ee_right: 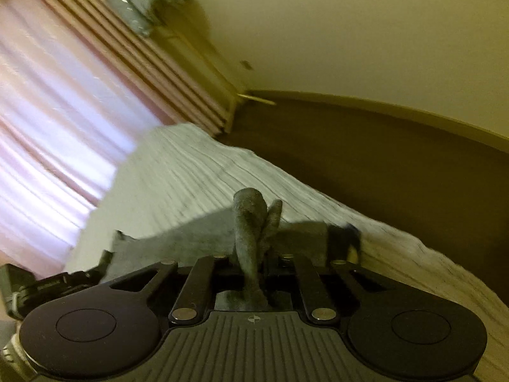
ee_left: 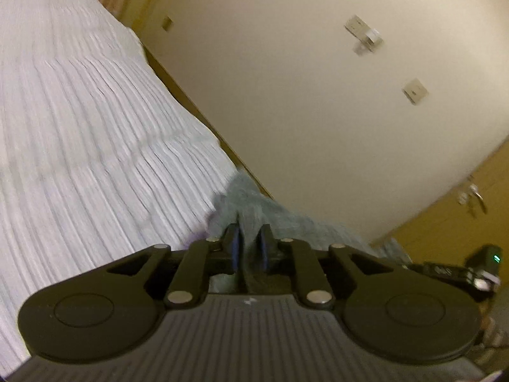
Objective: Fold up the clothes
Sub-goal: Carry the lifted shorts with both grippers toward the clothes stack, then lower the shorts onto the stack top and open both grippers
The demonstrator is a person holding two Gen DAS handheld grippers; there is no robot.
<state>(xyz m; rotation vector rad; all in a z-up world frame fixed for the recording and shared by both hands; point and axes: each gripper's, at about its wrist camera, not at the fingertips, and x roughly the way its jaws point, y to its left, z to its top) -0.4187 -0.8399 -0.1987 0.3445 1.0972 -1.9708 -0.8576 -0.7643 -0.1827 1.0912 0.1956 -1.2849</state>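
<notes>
- Nearest the left wrist camera, the left tongs [ee_left: 249, 238] are seen pressed close on a fold of grey garment [ee_left: 245, 200], which is pinched between the two black pads.
- From that pinch, the garment is spread toward 4 o'clock along the near edge of the bed [ee_left: 95, 127], which is covered by a white ribbed bedspread filling the view from 8 to 11 o'clock.
- A cream wall [ee_left: 286, 79] with two small plates is shown from 12 to 3 o'clock; a wooden door [ee_left: 461, 210] with a metal handle is placed at 3 o'clock.
- In the right wrist view, the right tongs [ee_right: 254, 254] are closed on a bunched, rope-like twist of the same grey garment [ee_right: 249, 222], which rises upright between the fingers.
- The rest of the cloth is laid flat on the bed [ee_right: 197, 165] toward 9 o'clock, blurred by motion.
- Pink curtains [ee_right: 63, 111] are seen at 10 o'clock, and dark floor [ee_right: 381, 159] at 2 o'clock.
</notes>
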